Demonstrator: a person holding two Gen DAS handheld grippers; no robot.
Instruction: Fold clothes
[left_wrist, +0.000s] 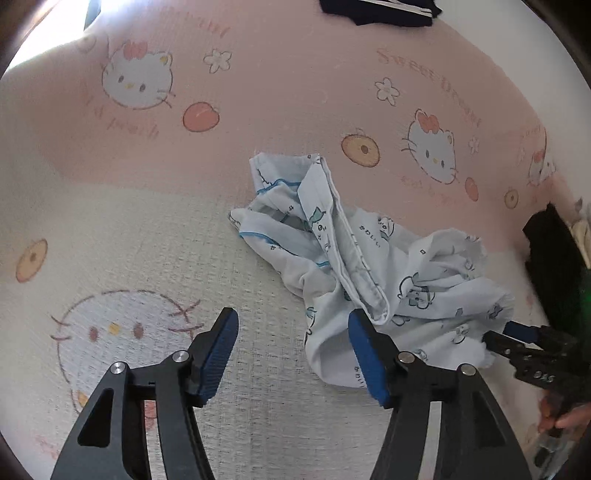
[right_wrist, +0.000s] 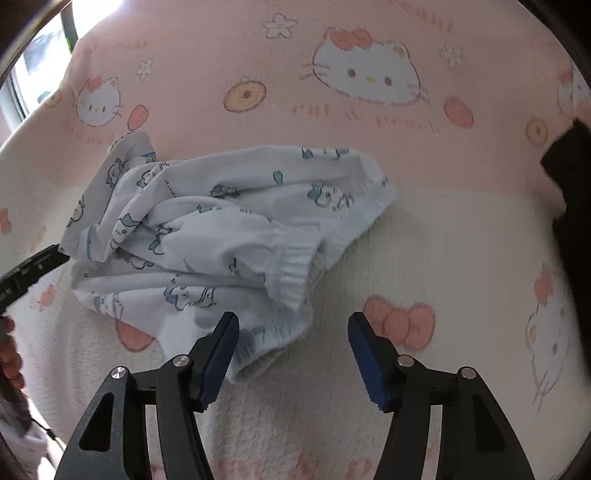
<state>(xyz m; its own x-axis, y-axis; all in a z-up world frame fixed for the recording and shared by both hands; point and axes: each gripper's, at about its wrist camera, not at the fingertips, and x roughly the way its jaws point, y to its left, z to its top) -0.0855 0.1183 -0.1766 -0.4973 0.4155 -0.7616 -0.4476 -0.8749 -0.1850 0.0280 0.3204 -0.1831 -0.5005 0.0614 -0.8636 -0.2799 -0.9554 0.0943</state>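
Observation:
A small pale blue garment (left_wrist: 369, 258) with a cartoon print and an elastic waistband lies crumpled on the bed cover. My left gripper (left_wrist: 293, 332) is open just over the garment's near edge; its right finger overlaps the cloth and nothing is pinched. My right gripper (right_wrist: 293, 325) is open too, with the waistband end of the garment (right_wrist: 221, 221) lying by its left finger and reaching partly into the gap. Each gripper shows in the other's view: the right gripper (left_wrist: 513, 338) at the cloth's right edge, the left gripper (right_wrist: 37, 266) at its left edge.
The pink and cream bed cover (left_wrist: 147, 221) with cat faces spreads under everything. A dark garment with white stripes (left_wrist: 380, 11) lies at the far edge. A black cloth item (left_wrist: 554, 258) sits at the right, the same black cloth item (right_wrist: 572, 177). A person's hand (left_wrist: 561, 417) holds the right gripper.

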